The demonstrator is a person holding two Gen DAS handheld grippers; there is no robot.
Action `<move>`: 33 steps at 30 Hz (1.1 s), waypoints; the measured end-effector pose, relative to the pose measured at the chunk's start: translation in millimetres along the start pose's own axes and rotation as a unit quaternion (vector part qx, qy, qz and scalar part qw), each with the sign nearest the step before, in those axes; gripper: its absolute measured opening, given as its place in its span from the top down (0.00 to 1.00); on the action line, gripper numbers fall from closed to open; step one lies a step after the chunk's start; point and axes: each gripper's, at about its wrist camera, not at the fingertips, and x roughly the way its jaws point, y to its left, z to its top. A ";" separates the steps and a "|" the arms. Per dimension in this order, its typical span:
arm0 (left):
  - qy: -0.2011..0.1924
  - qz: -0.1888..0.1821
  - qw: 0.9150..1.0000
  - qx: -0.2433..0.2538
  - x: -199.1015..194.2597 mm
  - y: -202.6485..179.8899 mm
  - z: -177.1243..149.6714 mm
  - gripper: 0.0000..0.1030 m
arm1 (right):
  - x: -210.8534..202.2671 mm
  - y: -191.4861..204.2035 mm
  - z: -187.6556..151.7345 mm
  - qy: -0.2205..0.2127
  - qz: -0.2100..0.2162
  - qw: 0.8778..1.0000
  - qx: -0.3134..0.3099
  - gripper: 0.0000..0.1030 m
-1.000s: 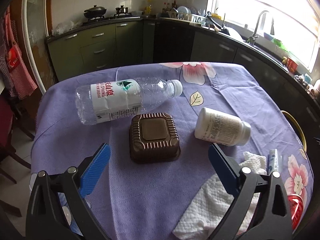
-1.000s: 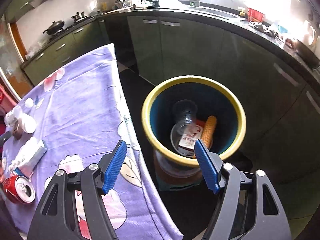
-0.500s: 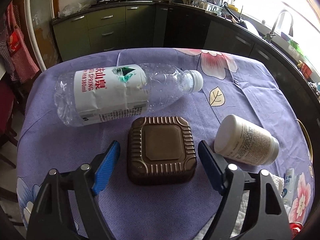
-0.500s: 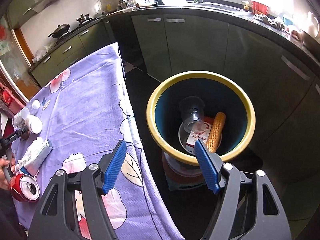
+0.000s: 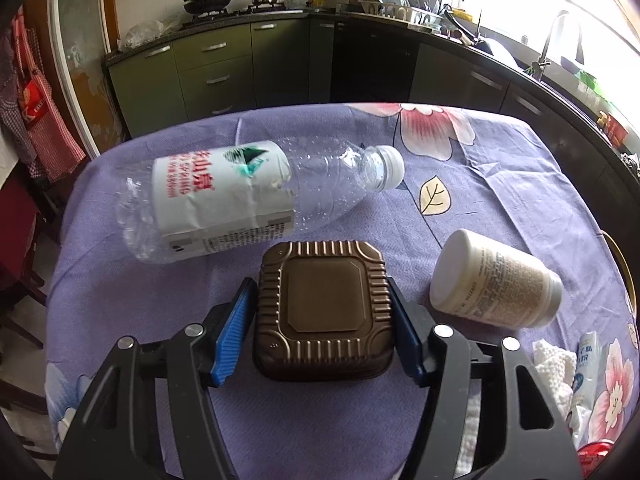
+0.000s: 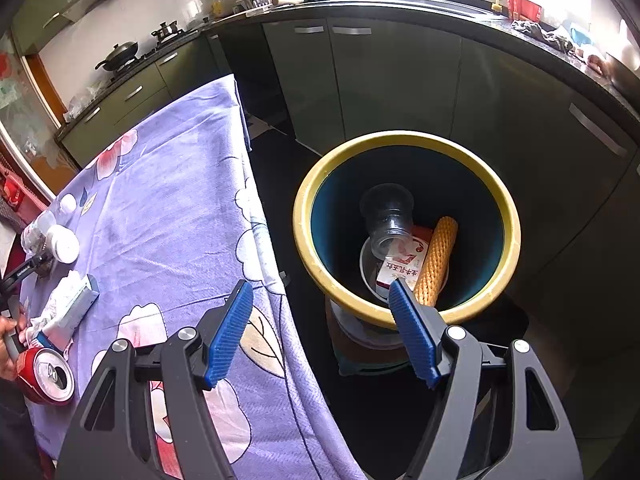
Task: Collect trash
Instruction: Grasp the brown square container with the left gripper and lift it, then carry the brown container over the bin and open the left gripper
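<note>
A brown ribbed square container (image 5: pixel 324 304) lies upside down on the purple flowered tablecloth (image 5: pixel 500 168). My left gripper (image 5: pixel 319 280) straddles it with jaws closing, and both blue pads touch its sides. Just behind it lies a crushed clear water bottle (image 5: pixel 240 204), with a white jar (image 5: pixel 496 280) on its side to the right. My right gripper (image 6: pixel 319 284) is open and holds nothing, hanging off the table edge beside the yellow-rimmed bin (image 6: pixel 508 220). In the bin are a clear cup (image 6: pixel 388 220), a carton (image 6: pixel 400 268) and a yellow foam sleeve (image 6: pixel 436 264).
White tissue (image 5: pixel 552 368) and a small packet (image 5: pixel 586 356) lie at the table's right. A red can (image 6: pixel 44 376) stands at the near corner by a person's hand (image 6: pixel 8 344). Dark green kitchen cabinets (image 6: pixel 400 80) and a counter ring the table and bin.
My left gripper came forward and down onto the brown container, and its jaws narrowed from wide apart to touching both sides. The right gripper stayed open by the bin.
</note>
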 end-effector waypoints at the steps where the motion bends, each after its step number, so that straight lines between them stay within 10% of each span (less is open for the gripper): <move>1: -0.004 0.002 1.000 0.002 -4.6 0.3 -0.3 0.41 | -0.6 0.9 -0.3 0.000 0.001 1.000 -0.001 0.32; 20: -0.082 -0.065 0.990 0.092 -154.4 -57.3 -4.3 0.41 | -31.7 -3.6 -13.3 -0.024 0.008 1.000 -0.017 0.32; 33: -0.063 -0.226 0.944 0.230 -169.4 -239.8 24.1 0.41 | -72.9 -90.9 -42.7 -0.065 -0.037 0.996 0.046 0.31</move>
